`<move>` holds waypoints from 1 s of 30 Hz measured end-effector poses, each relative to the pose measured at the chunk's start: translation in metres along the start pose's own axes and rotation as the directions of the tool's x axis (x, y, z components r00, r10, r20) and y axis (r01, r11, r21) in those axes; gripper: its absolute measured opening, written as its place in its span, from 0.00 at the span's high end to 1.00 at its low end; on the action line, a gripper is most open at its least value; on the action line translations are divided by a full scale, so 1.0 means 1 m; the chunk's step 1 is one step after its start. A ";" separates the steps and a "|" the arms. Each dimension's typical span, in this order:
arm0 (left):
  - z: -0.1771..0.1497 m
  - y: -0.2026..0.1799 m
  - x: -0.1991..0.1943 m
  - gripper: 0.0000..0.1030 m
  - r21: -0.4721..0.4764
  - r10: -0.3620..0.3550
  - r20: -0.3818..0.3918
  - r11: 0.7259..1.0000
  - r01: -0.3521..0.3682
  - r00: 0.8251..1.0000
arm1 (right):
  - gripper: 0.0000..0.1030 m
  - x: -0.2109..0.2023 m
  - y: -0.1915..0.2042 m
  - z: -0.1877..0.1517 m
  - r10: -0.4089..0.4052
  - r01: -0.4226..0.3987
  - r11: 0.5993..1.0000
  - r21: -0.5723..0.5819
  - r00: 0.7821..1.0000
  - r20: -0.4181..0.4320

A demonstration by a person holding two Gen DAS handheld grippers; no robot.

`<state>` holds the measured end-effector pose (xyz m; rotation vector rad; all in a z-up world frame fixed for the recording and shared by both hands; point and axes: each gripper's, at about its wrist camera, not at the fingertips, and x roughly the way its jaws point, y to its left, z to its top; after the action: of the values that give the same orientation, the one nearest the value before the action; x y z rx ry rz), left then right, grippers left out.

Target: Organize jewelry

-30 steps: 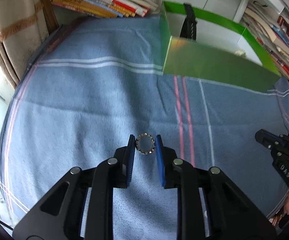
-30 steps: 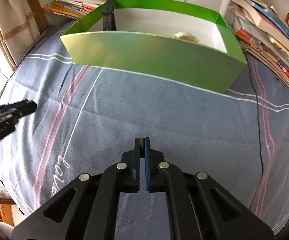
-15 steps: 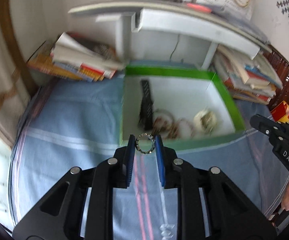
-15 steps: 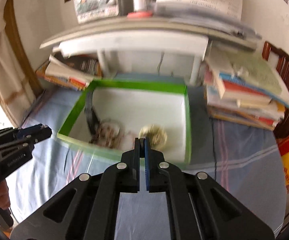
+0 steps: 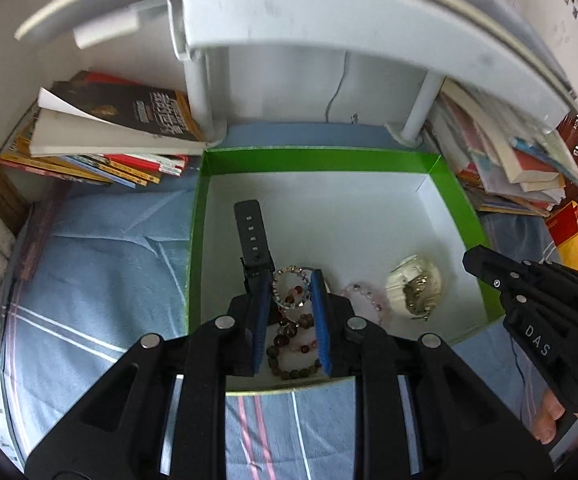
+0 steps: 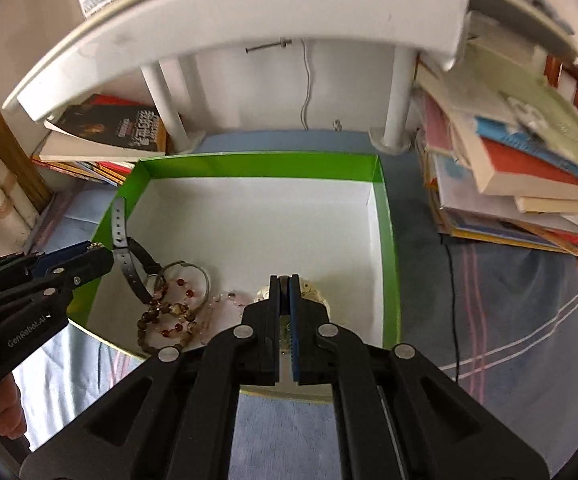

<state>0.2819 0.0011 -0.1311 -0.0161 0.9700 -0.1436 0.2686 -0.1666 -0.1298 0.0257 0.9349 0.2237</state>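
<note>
My left gripper (image 5: 291,286) is shut on a small beaded ring bracelet (image 5: 288,280) and holds it above the near part of the green box (image 5: 321,158). Inside the box lie a black watch strap (image 5: 251,234), dark bead bracelets (image 5: 289,344), a pale pink bracelet (image 5: 365,300) and a white watch (image 5: 413,282). My right gripper (image 6: 285,284) is above the box's near side, over the white watch (image 6: 313,292). Its jaws stand almost together with a small pale thing between them; I cannot tell what it is. The left gripper shows at the left of the right wrist view (image 6: 89,256).
The box stands on a blue striped cloth (image 5: 101,264). A white shelf (image 5: 329,36) hangs over the back. Book stacks lie at the left (image 5: 109,132) and right (image 5: 509,160). A black cable (image 6: 451,280) runs across the cloth right of the box.
Both grippers have risen from the cloth and moved forward over the green box. The left still holds the ring bracelet. The right jaws stay nearly together.
</note>
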 end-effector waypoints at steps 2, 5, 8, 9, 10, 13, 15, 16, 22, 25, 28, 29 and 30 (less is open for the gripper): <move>-0.002 0.002 0.005 0.79 -0.002 0.001 -0.009 1.000 -0.001 1.000 | 0.88 0.003 0.002 0.001 0.006 -0.006 1.000 -0.012 1.000 -0.006; -0.003 0.003 0.006 0.42 -0.010 0.013 0.001 1.000 -0.013 1.000 | 0.46 -0.002 0.002 0.000 -0.007 0.007 1.000 -0.003 1.000 0.014; -0.006 0.003 -0.004 0.33 -0.011 0.016 0.041 1.000 -0.015 0.999 | 0.38 -0.012 0.002 -0.001 -0.007 0.007 1.000 0.009 0.999 0.035; -0.008 0.002 -0.008 0.28 -0.005 0.013 0.046 1.000 -0.012 0.999 | 0.33 -0.015 0.002 -0.002 -0.011 0.011 1.000 0.010 0.999 0.039; -0.009 0.001 -0.012 0.25 0.000 0.017 0.051 1.000 -0.017 0.999 | 0.31 -0.022 0.003 -0.003 -0.019 0.018 1.000 0.012 0.999 0.051; -0.016 -0.004 -0.031 0.18 0.018 0.043 0.085 0.999 -0.044 0.995 | 0.19 -0.044 0.006 -0.010 -0.055 0.054 0.998 0.007 0.994 0.091; -0.021 -0.007 -0.045 0.16 0.021 0.058 0.103 0.998 -0.060 0.993 | 0.12 -0.057 0.009 -0.014 -0.083 0.084 0.996 -0.002 0.991 0.108; -0.022 -0.008 -0.051 0.16 0.021 0.060 0.109 0.998 -0.062 0.992 | 0.10 -0.063 0.010 -0.016 -0.097 0.099 0.995 -0.005 0.989 0.114; -0.033 -0.010 -0.090 0.10 -0.006 0.066 0.137 0.998 -0.066 0.988 | 0.07 -0.099 0.016 -0.031 -0.126 0.127 0.992 0.003 0.980 0.153; -0.039 -0.011 -0.108 0.08 -0.017 0.070 0.153 0.998 -0.069 0.986 | 0.07 -0.115 0.017 -0.037 -0.134 0.133 0.991 0.013 0.977 0.167; -0.045 -0.012 -0.125 0.05 -0.021 0.078 0.169 0.997 -0.075 0.983 | 0.07 -0.127 0.019 -0.041 -0.142 0.141 0.990 0.013 0.974 0.178; -0.047 -0.013 -0.129 0.05 -0.021 0.079 0.173 0.997 -0.077 0.982 | 0.07 -0.130 0.021 -0.043 -0.143 0.143 0.990 0.013 0.973 0.181; -0.048 -0.013 -0.134 0.04 -0.022 0.083 0.180 0.997 -0.080 0.980 | 0.07 -0.134 0.022 -0.044 -0.147 0.147 0.989 0.014 0.972 0.186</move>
<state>0.1664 0.0080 -0.0477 -0.0023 0.7893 -0.0582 0.1523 -0.1760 -0.0467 -0.0224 0.7462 0.0818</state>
